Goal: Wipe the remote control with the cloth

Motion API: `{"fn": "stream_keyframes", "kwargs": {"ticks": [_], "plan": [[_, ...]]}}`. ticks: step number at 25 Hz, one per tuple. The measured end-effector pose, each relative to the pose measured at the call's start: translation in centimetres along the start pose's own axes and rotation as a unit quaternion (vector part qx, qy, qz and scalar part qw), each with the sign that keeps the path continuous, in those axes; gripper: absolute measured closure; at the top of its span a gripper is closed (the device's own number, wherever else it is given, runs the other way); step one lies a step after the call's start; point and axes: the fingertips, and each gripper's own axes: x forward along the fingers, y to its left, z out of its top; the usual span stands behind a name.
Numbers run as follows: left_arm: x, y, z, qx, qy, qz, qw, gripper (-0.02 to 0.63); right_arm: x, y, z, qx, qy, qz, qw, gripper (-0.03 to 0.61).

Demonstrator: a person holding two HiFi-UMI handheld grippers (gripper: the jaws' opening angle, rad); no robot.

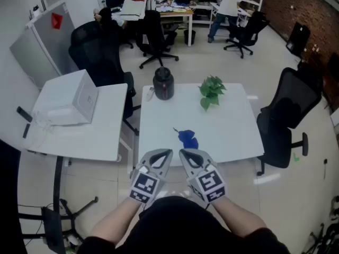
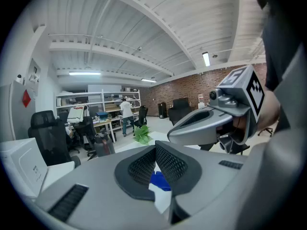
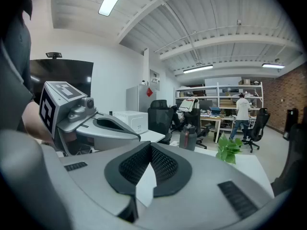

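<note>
A crumpled blue cloth (image 1: 188, 139) lies on the white table (image 1: 228, 126), near its front edge. A thin dark tip (image 1: 175, 130) pokes out at the cloth's far left; I cannot tell whether it is the remote control. My left gripper (image 1: 163, 154) and right gripper (image 1: 185, 153) hover side by side just short of the table's front edge, both shut and empty. In the left gripper view the closed jaws (image 2: 156, 152) point at the blue cloth (image 2: 159, 180), with the right gripper (image 2: 211, 123) alongside. The right gripper view shows its shut jaws (image 3: 150, 150) over bare table.
A dark jug (image 1: 163, 83) and a green plant (image 1: 212, 91) stand at the table's far edge. A second white table at the left carries a white box (image 1: 69, 97). Black office chairs (image 1: 288, 110) (image 1: 100, 52) flank the table. A person (image 1: 228, 4) stands far back.
</note>
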Motion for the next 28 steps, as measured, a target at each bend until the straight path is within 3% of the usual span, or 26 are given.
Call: {"fn": "stream_keyframes", "kwargs": {"ticks": [6,12,15,17,23,28], "plan": [[1.5,-0.8,0.1,-0.008,0.008,0.025,0.9996,0.612,-1.7,-1.0,-1.2,-0.014,0.011,0.026,1.0,0.571],[3.3,2.5,-0.8,-0.009,0.022,0.068,0.9974,0.612,-1.0,-2.3,-2.3,-0.01,0.026,0.044,0.999,0.571],[5.0,5.9,-1.6,-0.004,0.029,0.088,0.9957,0.609,0.5,-3.3,-2.7,-0.008,0.035,0.042,0.998,0.571],[6.4,8.7,-2.5,-0.007,0.039,0.095,0.9947,0.51,2.0,-4.0,-3.0,-0.004,0.042,0.039,0.998,0.571],[12.1,18.8,-6.5,-0.023,0.076,0.108,0.991,0.4,8.8,-6.3,-3.0,0.02,0.06,0.019,0.998,0.571],[18.2,27.6,-11.1,-0.034,0.117,0.116,0.9859,0.385,15.7,-8.3,-3.3,0.045,0.08,-0.005,0.996,0.571]]}}
